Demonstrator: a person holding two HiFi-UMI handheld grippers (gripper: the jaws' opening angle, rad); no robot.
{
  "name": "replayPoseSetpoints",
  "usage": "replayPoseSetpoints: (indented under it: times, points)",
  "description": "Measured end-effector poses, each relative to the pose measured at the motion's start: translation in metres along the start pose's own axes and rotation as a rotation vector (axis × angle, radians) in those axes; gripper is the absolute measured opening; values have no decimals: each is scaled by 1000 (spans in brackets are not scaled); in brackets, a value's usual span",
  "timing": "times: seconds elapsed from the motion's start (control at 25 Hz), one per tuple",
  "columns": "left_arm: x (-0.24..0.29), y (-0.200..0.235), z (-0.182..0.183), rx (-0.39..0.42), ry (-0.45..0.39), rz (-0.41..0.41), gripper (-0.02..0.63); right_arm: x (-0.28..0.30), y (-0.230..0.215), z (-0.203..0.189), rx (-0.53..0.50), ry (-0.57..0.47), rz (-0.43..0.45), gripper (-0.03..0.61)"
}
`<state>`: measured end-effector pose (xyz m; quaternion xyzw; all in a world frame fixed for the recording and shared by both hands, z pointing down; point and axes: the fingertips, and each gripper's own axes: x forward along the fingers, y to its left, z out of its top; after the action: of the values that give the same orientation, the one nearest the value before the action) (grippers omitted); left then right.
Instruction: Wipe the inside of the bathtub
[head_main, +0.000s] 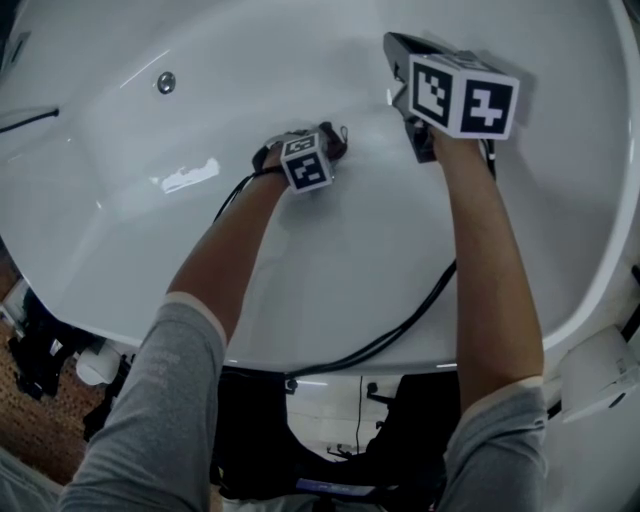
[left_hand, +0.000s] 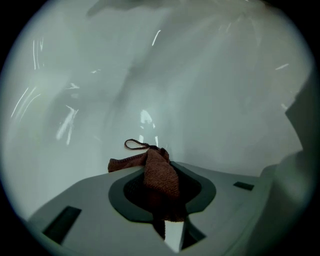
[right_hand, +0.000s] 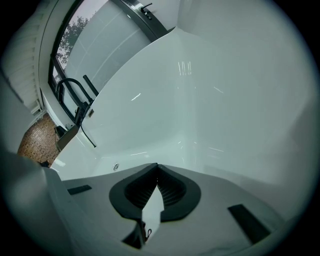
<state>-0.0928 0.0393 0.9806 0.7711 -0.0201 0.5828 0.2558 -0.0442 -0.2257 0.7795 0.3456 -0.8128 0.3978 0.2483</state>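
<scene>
The white bathtub (head_main: 330, 250) fills the head view, and both grippers reach down inside it. My left gripper (head_main: 318, 142) is low against the tub's inner wall, under its marker cube. It is shut on a brown cloth (left_hand: 161, 174), whose hanging loop (left_hand: 134, 144) rests on the white wall ahead. In the head view only a dark bit of the cloth (head_main: 338, 136) shows beside the cube. My right gripper (head_main: 402, 56) hovers higher to the right, above the tub's far wall. In the right gripper view my right gripper (right_hand: 157, 168) is shut with nothing between its pads.
A round chrome overflow fitting (head_main: 166, 82) sits in the left wall, also seen as the fitting (right_hand: 116, 167). A black cable (head_main: 400, 320) runs over the near rim. A black tap and hose (right_hand: 75, 102) stand on the far ledge below a window. Tiled floor (head_main: 35, 400) lies outside.
</scene>
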Motion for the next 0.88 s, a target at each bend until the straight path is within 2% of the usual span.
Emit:
replayPoseSetpoints:
  times: [0.12, 0.52, 0.68, 0.72, 0.84, 0.88]
  points:
    - [-1, 3, 4, 22, 18, -2, 97, 0, -1, 2, 5, -3, -3, 2]
    - [-11, 68, 70, -82, -94, 116, 97, -3, -3, 7, 7, -25, -15, 2]
    - [-12, 78, 88, -128, -130, 134, 98, -4, -3, 12, 7, -39, -20, 2]
    - [-10, 73, 93, -132, -139, 116, 98, -5, -4, 13, 7, -42, -22, 2]
    - [6, 30, 118, -157, -196, -35, 98, -6, -4, 15, 5, -43, -22, 2]
    - [10, 21, 123, -167, -201, -63, 98, -6, -3, 16, 5, -44, -21, 2]
